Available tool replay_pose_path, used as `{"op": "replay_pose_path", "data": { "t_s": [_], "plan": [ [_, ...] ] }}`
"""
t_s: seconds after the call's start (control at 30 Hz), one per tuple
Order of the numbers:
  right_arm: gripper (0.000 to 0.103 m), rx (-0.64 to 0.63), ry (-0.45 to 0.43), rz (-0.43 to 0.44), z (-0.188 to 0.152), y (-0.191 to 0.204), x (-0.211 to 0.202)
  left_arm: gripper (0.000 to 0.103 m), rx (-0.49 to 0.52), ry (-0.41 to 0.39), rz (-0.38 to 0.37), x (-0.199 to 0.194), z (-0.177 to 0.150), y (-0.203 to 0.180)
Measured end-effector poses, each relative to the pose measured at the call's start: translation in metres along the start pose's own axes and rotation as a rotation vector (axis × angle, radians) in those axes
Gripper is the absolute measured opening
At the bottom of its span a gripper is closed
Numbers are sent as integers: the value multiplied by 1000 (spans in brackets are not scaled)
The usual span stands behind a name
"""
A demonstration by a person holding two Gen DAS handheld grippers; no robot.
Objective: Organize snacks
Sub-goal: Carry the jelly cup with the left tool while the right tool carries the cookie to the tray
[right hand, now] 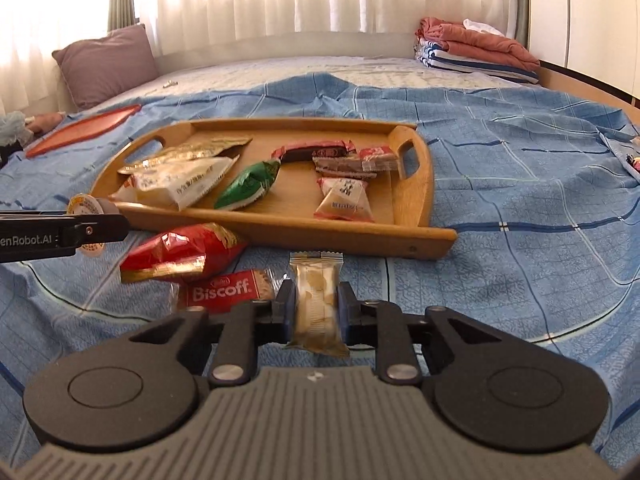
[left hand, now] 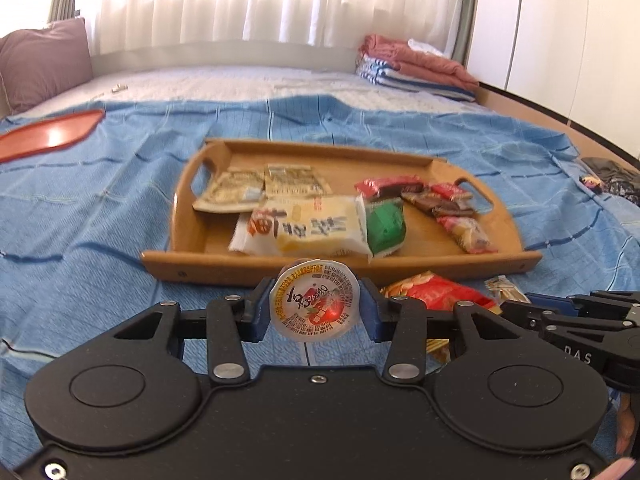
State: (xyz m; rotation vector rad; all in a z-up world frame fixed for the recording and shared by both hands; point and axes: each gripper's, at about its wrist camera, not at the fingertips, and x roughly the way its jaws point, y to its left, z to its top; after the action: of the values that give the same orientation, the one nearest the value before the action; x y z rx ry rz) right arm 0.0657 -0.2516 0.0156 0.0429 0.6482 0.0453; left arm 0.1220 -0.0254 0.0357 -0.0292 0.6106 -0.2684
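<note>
A wooden tray (left hand: 280,270) (right hand: 360,236) lies on the blue bedspread and holds several wrapped snacks. My left gripper (left hand: 314,304) is shut on a small round jelly cup (left hand: 314,302) with a printed foil lid, held just in front of the tray's near rim. In the right wrist view that cup (right hand: 82,206) shows at the far left. My right gripper (right hand: 314,306) is shut on a clear-wrapped beige biscuit packet (right hand: 316,304), held upright above the bedspread short of the tray. A red snack bag (right hand: 180,254) (left hand: 436,292) and a red Biscoff packet (right hand: 224,290) lie on the bedspread beside it.
A red lid (left hand: 48,136) (right hand: 80,130) rests on the bedspread at the far left. A mauve pillow (right hand: 104,64) and folded blankets (right hand: 476,54) sit at the back of the bed. The bed's wooden edge (left hand: 560,120) runs along the right.
</note>
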Motion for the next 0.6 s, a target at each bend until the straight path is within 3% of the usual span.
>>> {"op": "replay_pose_path", "data": {
  "t_s": [0.33,0.5,0.6],
  "plan": [
    [27,90,-72,54,46,-13,-13,42,-6,-74,-40,-13,43,4],
    [27,136,-84,94,85,-20,0,42,-17,-109,-47,2,84,17],
    [27,156,-78,107,108,-22,14,42,-35,-81,-55,24,111,29]
  ]
}}
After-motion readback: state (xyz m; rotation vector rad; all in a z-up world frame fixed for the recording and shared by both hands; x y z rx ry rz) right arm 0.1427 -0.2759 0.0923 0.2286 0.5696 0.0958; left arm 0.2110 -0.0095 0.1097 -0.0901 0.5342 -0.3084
